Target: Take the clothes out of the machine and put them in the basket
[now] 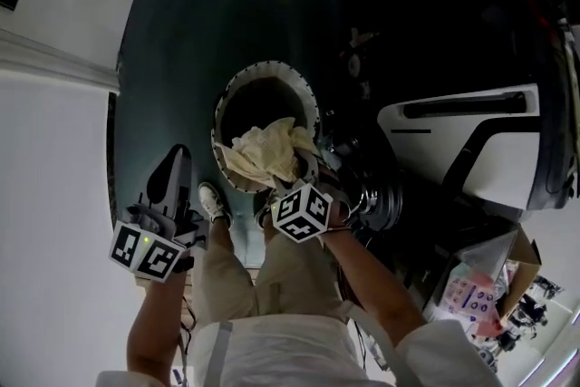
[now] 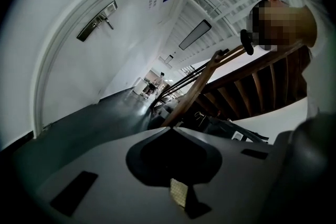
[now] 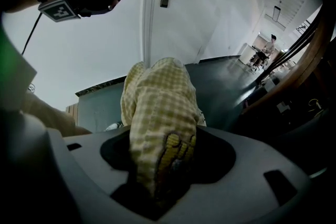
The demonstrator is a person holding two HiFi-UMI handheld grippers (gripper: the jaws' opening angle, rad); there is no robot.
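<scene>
The right gripper [image 3: 161,136] has its jaw tips buried in 1 pale yellow checked cloth [image 3: 157,97] and is clamped on it. How far the fabric reaches into the round dark basket with a white patterned rim [image 1: 218,109] is lost in the basket's black interior. The cloth drapes over the basket's near rim. Left of the basket and apart from it, the left gripper [image 1: 177,160] hangs over open dark teal floor [image 1: 181,32], its jaws pressed together on nothing. 1 basket, 1 cloth and 2 grippers show.
</scene>
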